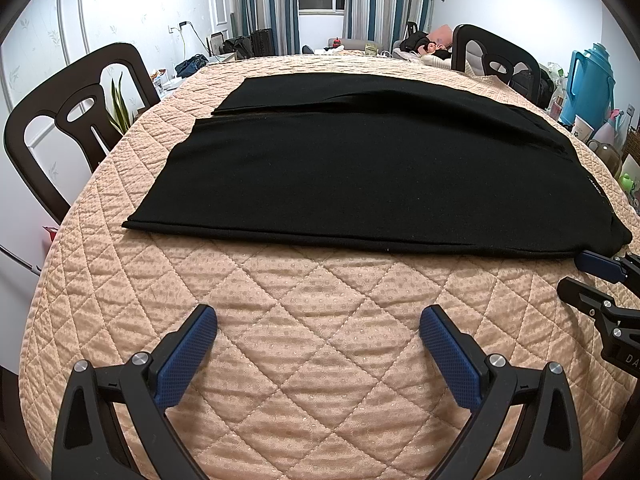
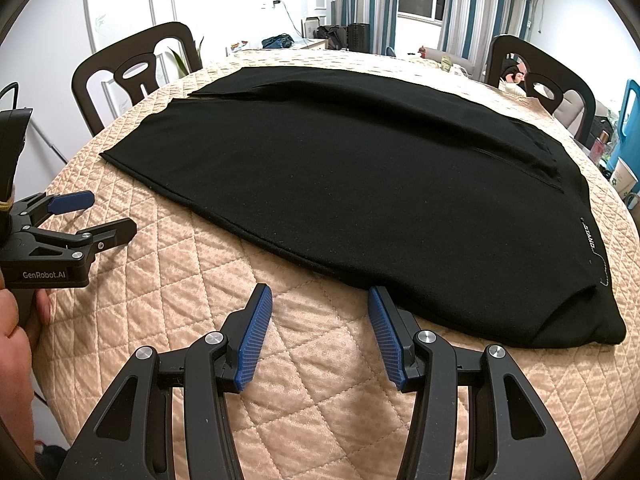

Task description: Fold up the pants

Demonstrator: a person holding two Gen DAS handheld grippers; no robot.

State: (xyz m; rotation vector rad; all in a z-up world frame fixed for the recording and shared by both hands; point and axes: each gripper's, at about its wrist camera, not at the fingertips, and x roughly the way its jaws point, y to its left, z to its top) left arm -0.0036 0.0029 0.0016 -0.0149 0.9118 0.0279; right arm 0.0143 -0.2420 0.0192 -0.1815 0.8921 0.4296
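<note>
- Black knit pants point(image 1: 360, 176) lie flat across the middle of a round bench point(image 1: 320, 320) covered with a peach quilted cloth point(image 2: 200, 248).
- In the left wrist view the pants fill the centre, with the waist end toward 3 o'clock and the leg ends toward 9 o'clock; the two legs lie side by side, the farther one showing as a separate strip toward 12 o'clock.
- A small white label point(image 2: 588, 236) shows on the fabric near the waist end.
- The left gripper point(image 1: 318, 330) sits at 6 o'clock of its own view, above bare quilt, apart from the near edge of the pants. Its jaws stand wide apart and hold nothing.
- The right gripper point(image 2: 320, 312) sits at 6 o'clock of its view. Its jaws are parted with nothing between them, and the right-hand blue pad point(image 2: 386, 336) is just at the near hem of the pants.
- A hand point(image 2: 16, 320) at 8 o'clock in the right wrist view grips the left tool's handle.
- Dark chairs point(image 1: 80, 112) stand around the bench.
</note>
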